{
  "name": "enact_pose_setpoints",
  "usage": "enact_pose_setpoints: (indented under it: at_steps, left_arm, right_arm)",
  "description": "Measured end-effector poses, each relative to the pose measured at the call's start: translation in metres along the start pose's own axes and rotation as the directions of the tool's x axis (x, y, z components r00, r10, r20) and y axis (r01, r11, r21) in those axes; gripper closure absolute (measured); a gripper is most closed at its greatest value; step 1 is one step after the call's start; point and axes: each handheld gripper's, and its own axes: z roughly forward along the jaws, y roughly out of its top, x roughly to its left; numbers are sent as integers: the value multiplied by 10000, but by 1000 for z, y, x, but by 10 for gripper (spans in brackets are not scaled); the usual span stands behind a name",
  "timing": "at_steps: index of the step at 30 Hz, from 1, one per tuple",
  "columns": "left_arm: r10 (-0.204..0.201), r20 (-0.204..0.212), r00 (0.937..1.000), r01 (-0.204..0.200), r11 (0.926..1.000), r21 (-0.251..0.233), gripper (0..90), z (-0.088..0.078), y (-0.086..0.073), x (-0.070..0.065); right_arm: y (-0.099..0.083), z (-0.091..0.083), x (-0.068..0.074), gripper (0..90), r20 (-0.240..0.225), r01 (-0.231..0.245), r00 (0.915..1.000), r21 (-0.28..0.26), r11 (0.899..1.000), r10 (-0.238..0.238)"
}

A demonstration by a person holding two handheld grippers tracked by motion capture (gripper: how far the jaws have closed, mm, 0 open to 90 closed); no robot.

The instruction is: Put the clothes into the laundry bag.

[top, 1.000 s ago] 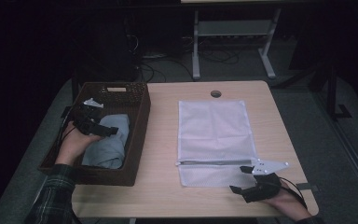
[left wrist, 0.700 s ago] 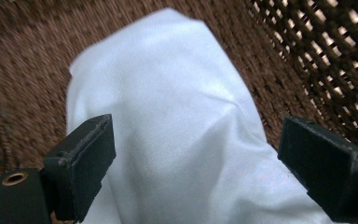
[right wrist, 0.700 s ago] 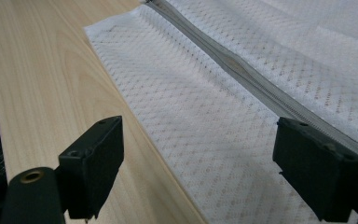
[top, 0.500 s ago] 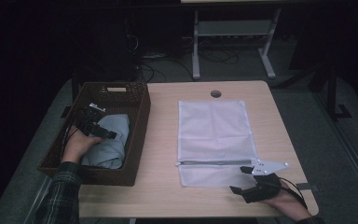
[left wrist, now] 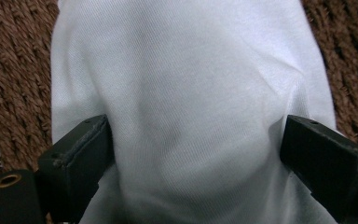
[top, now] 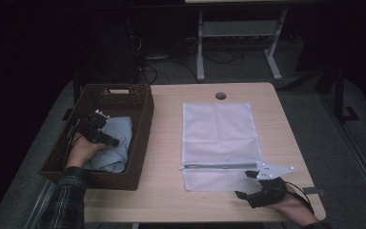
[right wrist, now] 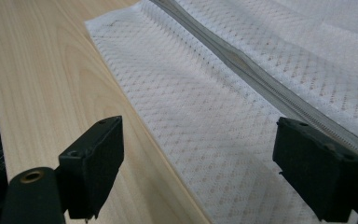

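Cloth (left wrist: 191,102) bulges between left gripper (left wrist: 193,154) jaws – seemingly unpinched; right gripper (right wrist: 200,168) wide over mesh bag (right wrist: 242,93)

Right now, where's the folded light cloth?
In the high view the light cloth lies inside the brown wicker basket at the table's left edge, with the left gripper on it, jaws open around a fold.

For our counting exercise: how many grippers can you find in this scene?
2: the left gripper over the pale cloth in the basket; the right gripper by the mesh bag's near edge.
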Motion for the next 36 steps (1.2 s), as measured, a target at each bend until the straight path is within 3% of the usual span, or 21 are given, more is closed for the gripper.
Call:
enact_pose_setpoints:
  at_steps: [5, 10, 17, 19, 21, 24, 28, 32, 36]
  left_arm:
    - [-275, 134, 9995, 274, 9996, 83, 34, 7, -1, 0]
    - [413, -449, 9981, -395, 9984, 414, 0, 16, 1, -11]
    - [376, -401, 9985, -368, 9991, 205, 16, 14, -2, -9]
    - [387, -372, 9986, -377, 9989, 276, 75, 12, -1, -11]
    - [410, -13, 9992, -410, 9988, 256, 196, 10, -1, -11]
    - [399, 60, 9992, -401, 9986, 349, 261, 9, -1, -12]
    - [310, 336, 9990, -323, 9987, 398, 435, 6, 0, -12]
    - [338, 321, 9989, -355, 9978, 555, 568, 2, 1, -13]
    - [454, 238, 9987, -468, 9970, 621, 643, 1, 2, -14]
  right_arm:
    - [0, 1, 1, 159, -44, 43, 10000, 40, 10000, -43]
    - [0, 1, 1, 159, -22, 46, 10000, 89, 9999, -46]
    - [0, 1, 1, 159, -35, 74, 10000, 103, 9999, -74]
    - [0, 2, 1, 160, -55, 80, 10000, 112, 9999, -80]
    - [0, 2, 1, 160, -68, 86, 9999, 125, 9999, -85]
    - [0, 2, 1, 160, -71, 99, 9999, 122, 9999, -98]
    - [0, 2, 1, 160, -65, 111, 9999, 130, 9999, -111]
    - [0, 2, 1, 161, -63, 111, 9999, 140, 9998, -110]
    - [0, 2, 1, 161, -70, 119, 9999, 135, 9998, -118]
